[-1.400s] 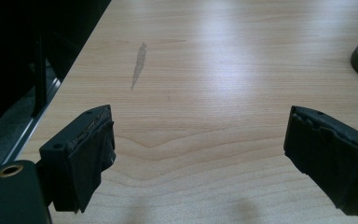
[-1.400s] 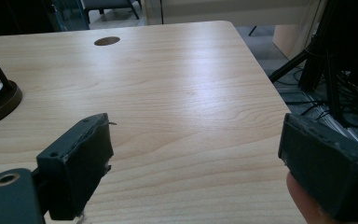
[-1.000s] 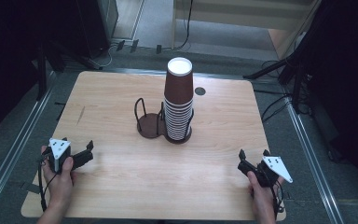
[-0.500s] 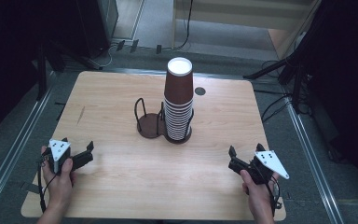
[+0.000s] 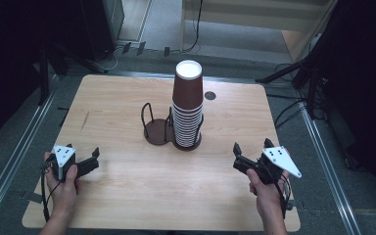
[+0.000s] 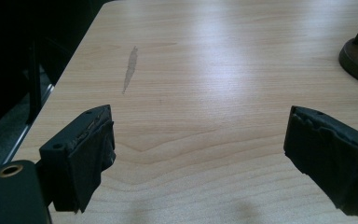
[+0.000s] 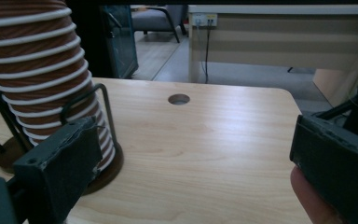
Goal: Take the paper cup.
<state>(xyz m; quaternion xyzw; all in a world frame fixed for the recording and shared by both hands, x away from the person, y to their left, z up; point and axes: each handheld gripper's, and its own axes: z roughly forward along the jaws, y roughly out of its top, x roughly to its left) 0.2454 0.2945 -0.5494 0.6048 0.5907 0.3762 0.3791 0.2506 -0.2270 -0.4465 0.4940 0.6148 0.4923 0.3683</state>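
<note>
Right hand-held gripper point(image 5: 239, 155) nearer one cup stack point(image 5: 187, 108), jaws spread, empty; two-ring holder point(image 5: 157, 128).

The right hand-held gripper point(image 7: 191, 163) holds its two black jaws wide apart with nothing between them, above the wooden counter point(image 7: 214, 140). At the left, a stack of brown paper cups point(image 7: 37, 70) stands in a dark wire holder point(image 7: 100, 158). A round hole point(image 7: 178, 99) lies farther back.

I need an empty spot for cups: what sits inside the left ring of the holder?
Nothing: the left ring is empty. The cup stack fills the right one, covering its base.
</note>
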